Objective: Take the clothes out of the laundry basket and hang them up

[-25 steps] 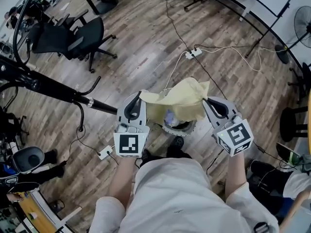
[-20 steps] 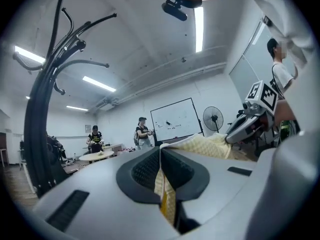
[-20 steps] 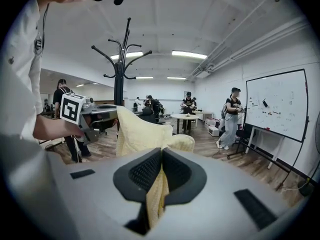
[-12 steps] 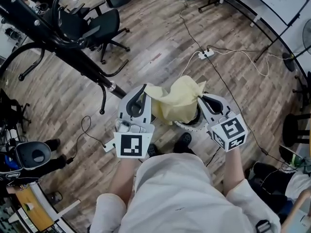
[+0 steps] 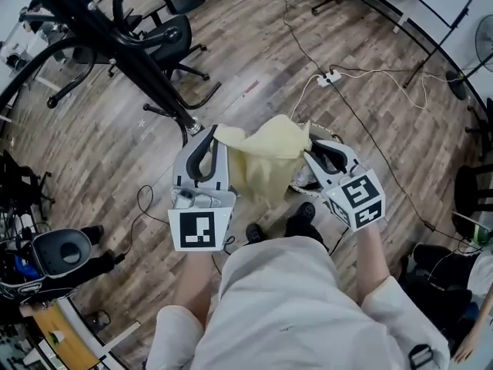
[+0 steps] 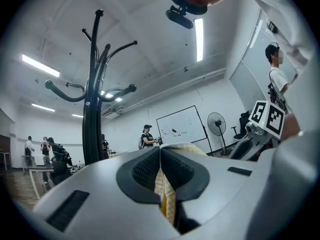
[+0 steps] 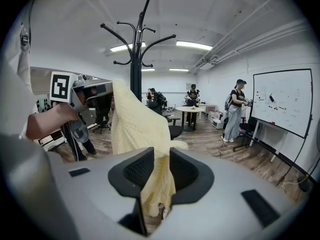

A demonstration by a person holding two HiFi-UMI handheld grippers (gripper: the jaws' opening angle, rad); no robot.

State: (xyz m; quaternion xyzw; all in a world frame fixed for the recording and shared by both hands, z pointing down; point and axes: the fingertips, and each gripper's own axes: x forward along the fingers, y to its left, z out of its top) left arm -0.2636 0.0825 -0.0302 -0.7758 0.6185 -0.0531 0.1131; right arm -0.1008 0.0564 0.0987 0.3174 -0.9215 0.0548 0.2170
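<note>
A pale yellow garment [image 5: 266, 156] hangs between my two grippers above the laundry basket [image 5: 302, 182], which it mostly hides. My left gripper [image 5: 208, 136] is shut on one edge of the garment [image 6: 165, 196], with the cloth pinched between its pads. My right gripper [image 5: 312, 156] has just been opening. Its jaws stand apart, and the garment [image 7: 135, 124] hangs loose through the gap. The black coat stand [image 5: 139, 56] leans in from the upper left, its foot close to my left gripper. Its hooks rise ahead in both gripper views [image 6: 92, 109] [image 7: 136, 59].
A black office chair [image 5: 166, 41] stands behind the coat stand. A power strip [image 5: 331, 75] and cables lie on the wooden floor. Several people, a round table and a whiteboard [image 7: 282, 101] are at the far side. A standing fan [image 6: 216, 121] is to the right.
Both grippers have carried the garment left toward the coat stand, whose pole now ends right by my left gripper. The right jaws have opened around the cloth.
</note>
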